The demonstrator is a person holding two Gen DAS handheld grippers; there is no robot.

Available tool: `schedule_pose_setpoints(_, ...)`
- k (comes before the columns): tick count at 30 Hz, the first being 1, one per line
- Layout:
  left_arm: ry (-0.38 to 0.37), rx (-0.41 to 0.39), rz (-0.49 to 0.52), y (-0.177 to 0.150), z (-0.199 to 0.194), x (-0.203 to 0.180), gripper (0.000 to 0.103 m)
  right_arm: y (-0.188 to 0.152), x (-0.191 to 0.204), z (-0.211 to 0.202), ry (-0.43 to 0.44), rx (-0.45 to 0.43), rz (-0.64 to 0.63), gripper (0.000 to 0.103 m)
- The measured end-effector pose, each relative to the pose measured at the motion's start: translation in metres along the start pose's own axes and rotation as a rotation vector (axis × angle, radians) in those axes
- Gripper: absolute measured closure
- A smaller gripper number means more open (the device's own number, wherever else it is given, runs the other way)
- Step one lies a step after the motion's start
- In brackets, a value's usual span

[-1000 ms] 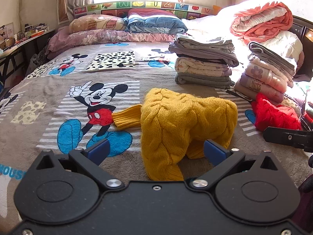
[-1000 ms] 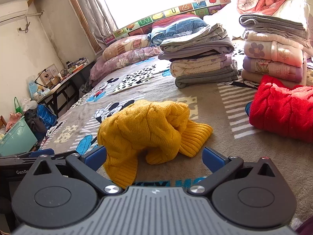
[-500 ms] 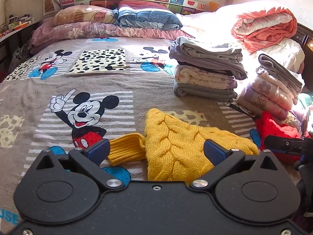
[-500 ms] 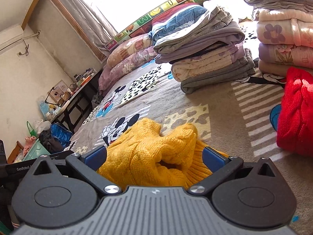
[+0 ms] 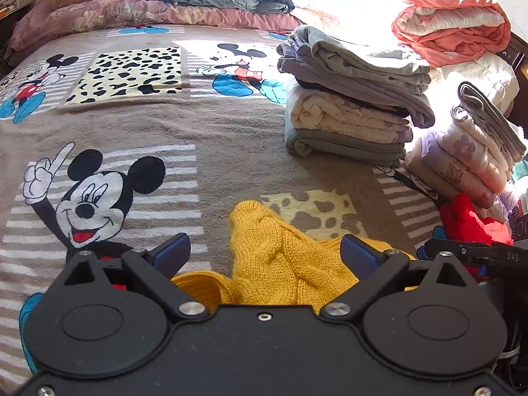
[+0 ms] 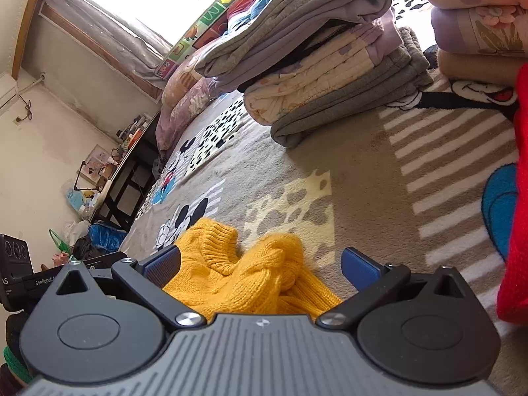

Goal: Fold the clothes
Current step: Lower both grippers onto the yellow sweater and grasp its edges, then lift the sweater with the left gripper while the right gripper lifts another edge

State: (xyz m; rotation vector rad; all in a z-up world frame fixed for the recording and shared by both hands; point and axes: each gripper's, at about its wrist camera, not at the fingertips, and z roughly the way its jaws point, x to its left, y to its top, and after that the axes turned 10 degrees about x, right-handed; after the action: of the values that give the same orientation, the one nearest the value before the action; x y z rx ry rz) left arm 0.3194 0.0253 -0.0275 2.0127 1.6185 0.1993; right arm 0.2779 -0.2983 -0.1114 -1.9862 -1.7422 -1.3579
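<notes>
Looking forward from the left wrist camera, the left gripper (image 5: 265, 252) is standing with its blue-padded jaws spread wide and gripping nothing. A crumpled yellow knitted sweater (image 5: 280, 264) is lying on the cartoon-mouse bedspread (image 5: 198, 132) directly between and just ahead of the fingers, part of it running under the tool's black body. Farther ahead and to the right, a stack of folded clothes (image 5: 349, 105) is sitting on the bed, with a second stack (image 5: 468, 151) farther right and a red knitted garment (image 5: 468, 221) near it. Just right of the tool, the black edge of the other gripper is showing. Pillows (image 5: 132, 0) are lying at the far end. Switching to the right wrist camera, the right gripper (image 6: 260, 265) is also holding its jaws wide apart and empty. The yellow sweater (image 6: 244, 277) is bunching between its fingers, a ribbed edge near the left pad. The folded stack (image 6: 323, 76) is rising ahead, and the red garment (image 6: 514, 198) is filling the right edge.
</notes>
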Motion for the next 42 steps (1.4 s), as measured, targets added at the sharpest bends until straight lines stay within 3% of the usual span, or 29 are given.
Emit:
schedule_pose_setpoints(9, -0.078, 0.107, -0.03, 0.031, 0.051, 0.024, 0.019, 0.016, -0.012, 0.043, 0.062, 0.094, -0.007, 0.011)
schedule_pose_setpoints(13, -0.1, 0.149, -0.041, 0.036, 0.068, 0.035, 0.024, 0.02, -0.013, 0.054, 0.092, 0.123, -0.01, 0.019)
schedule_pose_setpoints(17, -0.189, 0.18, -0.093, 0.036, 0.08, 0.045, 0.032, 0.022, -0.016, 0.063, 0.115, 0.148, -0.01, 0.032)
schedule_pose_setpoints(19, -0.195, 0.198, -0.088, 0.034, 0.084, 0.043, 0.034, 0.022, -0.019, 0.067, 0.13, 0.16, -0.002, 0.034)
schedule_pose_setpoints(20, -0.201, 0.202, -0.083, 0.033, 0.085, 0.042, 0.041, 0.022, -0.021, 0.069, 0.138, 0.167, 0.004, 0.035)
schedule_pose_setpoints(21, -0.203, 0.199, -0.078, 0.031, 0.083, 0.04, 0.055, 0.021, -0.022, 0.071, 0.139, 0.174, 0.007, 0.035)
schedule_pose_setpoints(24, -0.188, 0.17, -0.042, 0.025, 0.071, 0.031, 0.073, 0.017, -0.024, 0.072, 0.156, 0.185, 0.015, 0.039)
schedule_pose_setpoints(27, -0.151, 0.144, 0.011, 0.017, 0.054, 0.02, 0.08, 0.014, -0.025, 0.068, 0.194, 0.176, 0.032, 0.054)
schedule_pose_setpoints(33, -0.126, 0.065, 0.063, -0.012, 0.006, 0.001, 0.083, -0.003, -0.024, 0.054, 0.237, 0.149, 0.078, 0.062)
schedule_pose_setpoints(42, -0.179, -0.073, 0.002, -0.103, -0.07, -0.019, 0.085, -0.051, 0.011, -0.008, 0.254, 0.092, -0.024, 0.068)
